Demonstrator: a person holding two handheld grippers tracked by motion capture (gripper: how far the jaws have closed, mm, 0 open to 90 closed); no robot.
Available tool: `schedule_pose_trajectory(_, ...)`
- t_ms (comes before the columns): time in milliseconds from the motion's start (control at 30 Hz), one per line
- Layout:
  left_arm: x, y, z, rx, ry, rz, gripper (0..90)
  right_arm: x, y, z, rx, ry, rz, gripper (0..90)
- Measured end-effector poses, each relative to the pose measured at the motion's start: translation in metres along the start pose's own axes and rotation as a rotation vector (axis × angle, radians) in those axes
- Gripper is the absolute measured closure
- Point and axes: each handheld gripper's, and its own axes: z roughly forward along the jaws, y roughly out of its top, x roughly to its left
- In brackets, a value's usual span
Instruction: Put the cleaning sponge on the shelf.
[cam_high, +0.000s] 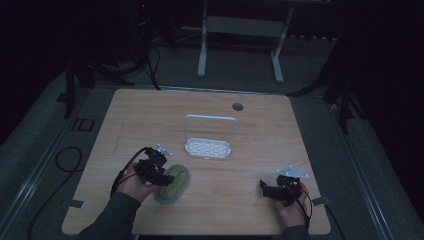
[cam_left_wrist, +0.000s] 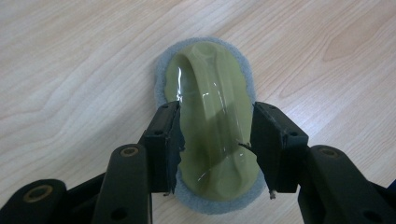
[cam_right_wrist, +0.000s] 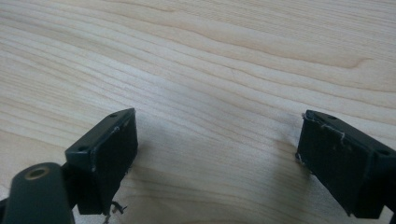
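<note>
High view: wooden table (cam_high: 250, 200) with a round cable hole (cam_high: 237, 106) near the far edge. At centre, a white perforated rack (cam_high: 208, 146) with a tall wire hoop handle, standing upright. Near the front left, a green-backed scrubbing pad (cam_high: 173, 184) with grey felt rim, lying flat. Left gripper (cam_high: 159, 173), held in the left hand (cam_high: 132, 186), sits at the pad's left end. Right gripper (cam_high: 269, 190), held in the right hand (cam_high: 292, 207), rests near the front right corner, well apart from pad and rack.

Left gripper view: both jaws flank the scrubbing pad (cam_left_wrist: 212, 112) at its waist, their inner faces touching or just beside the green plastic back; the gap between them is about the pad's width. Whether they press it firmly cannot be told. Pad lies on the table (cam_left_wrist: 70, 70).

Right gripper view: jaws spread wide, holding nothing, bare table (cam_right_wrist: 210, 70) between them.
</note>
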Motion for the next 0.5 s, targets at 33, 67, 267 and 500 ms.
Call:
schedule_pose_trajectory(33, 0.000, 0.001, 0.000, 0.007, -0.003, -0.005, 53.9, 0.000, 0.000, 0.000, 0.000, 0.000, 0.000, 11.8)
schedule_pose_trajectory(67, 0.000, 0.003, 0.001, 0.011, -0.008, -0.012, 54.1, 0.000, 0.000, 0.000, 0.000, 0.000, 0.000, 11.8)
schedule_pose_trajectory(267, -0.001, 0.009, 0.005, 0.042, -0.018, -0.030, 55.8, 0.000, 0.000, 0.000, 0.000, 0.000, 0.000, 11.8)
schedule_pose_trajectory(500, -0.004, 0.015, 0.006, 0.080, -0.008, -0.043, 57.3, 0.000, 0.000, 0.000, -0.001, 0.000, 0.001, 11.8)
